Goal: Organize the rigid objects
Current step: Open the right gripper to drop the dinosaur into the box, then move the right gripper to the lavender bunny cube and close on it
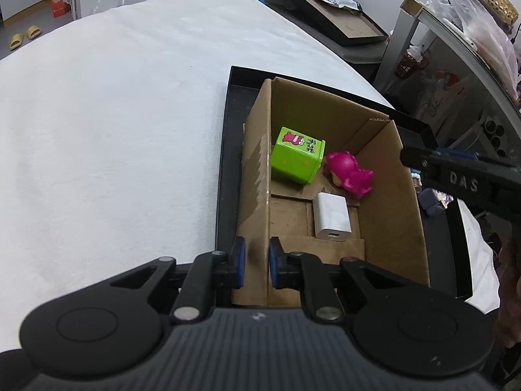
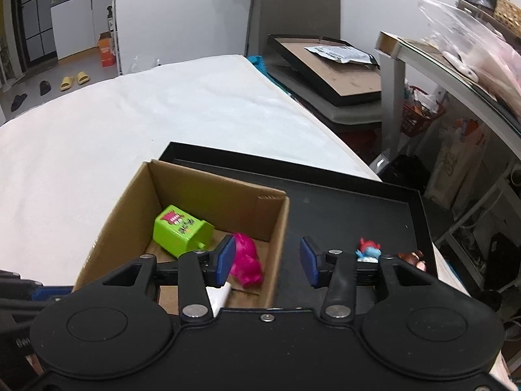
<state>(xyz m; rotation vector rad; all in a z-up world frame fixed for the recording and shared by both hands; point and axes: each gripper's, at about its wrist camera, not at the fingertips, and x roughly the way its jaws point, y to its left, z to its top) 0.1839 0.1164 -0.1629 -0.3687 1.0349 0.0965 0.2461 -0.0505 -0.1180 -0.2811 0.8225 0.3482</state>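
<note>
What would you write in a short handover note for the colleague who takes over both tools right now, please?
Left tool: shut on the near-left wall of the cardboard box, steadying it.
Right tool: open, empty, above the box's right wall.
The box stands in the black tray on the white table.
Done: green cube, pink figure and white charger lie in the box.
Left: a blue-and-red figure and a brown figure lie on the tray floor, right of the box. Likely next pick is the blue-and-red one.
</note>
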